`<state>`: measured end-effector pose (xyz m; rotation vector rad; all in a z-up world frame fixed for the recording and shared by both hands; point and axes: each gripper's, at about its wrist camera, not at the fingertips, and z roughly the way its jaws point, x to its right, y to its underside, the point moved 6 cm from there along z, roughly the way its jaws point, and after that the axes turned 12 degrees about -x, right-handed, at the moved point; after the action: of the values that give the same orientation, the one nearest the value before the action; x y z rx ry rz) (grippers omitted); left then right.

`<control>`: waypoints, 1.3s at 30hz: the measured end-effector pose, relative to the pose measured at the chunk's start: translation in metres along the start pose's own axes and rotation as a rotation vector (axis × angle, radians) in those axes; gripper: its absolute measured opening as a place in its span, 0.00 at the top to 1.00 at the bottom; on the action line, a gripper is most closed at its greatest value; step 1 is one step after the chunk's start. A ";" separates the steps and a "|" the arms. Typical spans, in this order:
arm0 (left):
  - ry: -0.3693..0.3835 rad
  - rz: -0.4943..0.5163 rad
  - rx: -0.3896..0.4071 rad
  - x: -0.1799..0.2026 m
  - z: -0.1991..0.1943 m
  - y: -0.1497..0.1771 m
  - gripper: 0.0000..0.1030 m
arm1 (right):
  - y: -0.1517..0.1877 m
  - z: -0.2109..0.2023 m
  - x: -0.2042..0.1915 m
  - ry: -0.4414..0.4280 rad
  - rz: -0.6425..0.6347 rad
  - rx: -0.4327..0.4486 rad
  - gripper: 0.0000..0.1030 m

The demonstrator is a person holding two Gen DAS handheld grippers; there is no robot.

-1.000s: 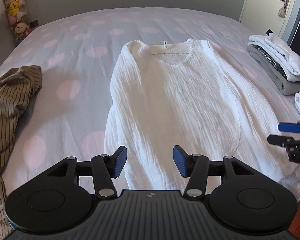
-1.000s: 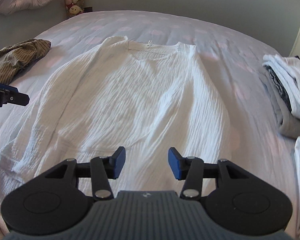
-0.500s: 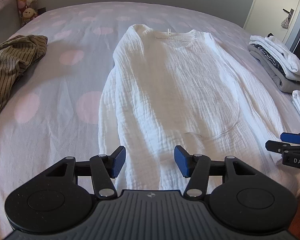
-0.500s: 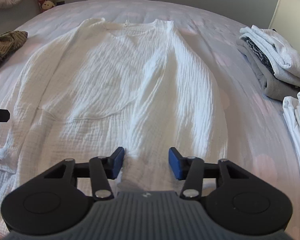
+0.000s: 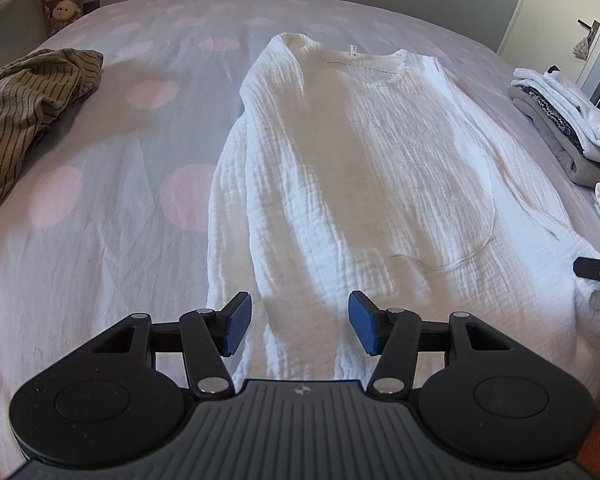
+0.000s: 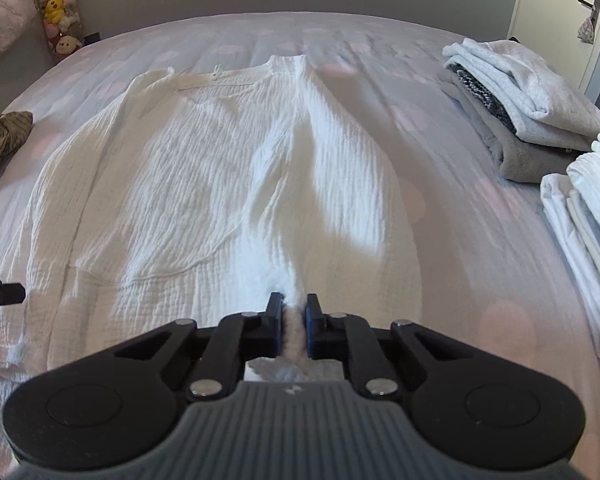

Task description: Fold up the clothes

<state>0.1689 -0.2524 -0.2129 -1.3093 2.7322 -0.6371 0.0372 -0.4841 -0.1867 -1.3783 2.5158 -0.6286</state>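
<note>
A white crinkled long-sleeved top (image 5: pixel 360 168) lies flat on the bed, neck away from me; it also shows in the right wrist view (image 6: pixel 204 184). My left gripper (image 5: pixel 300 328) is open, its blue pads either side of the hem near the top's left side, low over the cloth. My right gripper (image 6: pixel 293 320) is shut on a pinch of the white top's hem on the right side. A ridge of cloth runs from that pinch toward the neck. The right gripper's tip shows at the edge of the left wrist view (image 5: pixel 598 272).
A brown striped garment (image 5: pixel 28 100) lies crumpled at the left on the dotted bedspread (image 5: pixel 100 208). Stacks of folded clothes (image 6: pixel 516 104) and white folded linen (image 6: pixel 588 216) sit at the right. Plush toys (image 6: pixel 58 12) stand by the far wall; a door (image 6: pixel 560 8) is at far right.
My right gripper has shut on the hem of the white top and bunched it. Both grippers have moved lower and closer to the near edge of the top.
</note>
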 end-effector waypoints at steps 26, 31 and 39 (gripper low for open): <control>0.074 -0.018 0.017 0.009 -0.002 -0.006 0.50 | -0.117 0.017 0.231 0.523 0.146 0.007 0.85; 0.095 0.007 0.029 0.017 -0.009 -0.002 0.48 | -0.105 0.014 0.206 0.463 0.123 0.082 0.64; 0.153 0.044 -0.006 0.029 -0.009 0.006 0.48 | -0.065 0.009 0.115 0.144 0.165 0.171 0.58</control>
<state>0.1435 -0.2679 -0.2028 -1.2474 2.8763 -0.7561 0.0273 -0.6135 -0.1622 -1.0898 2.5809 -0.9137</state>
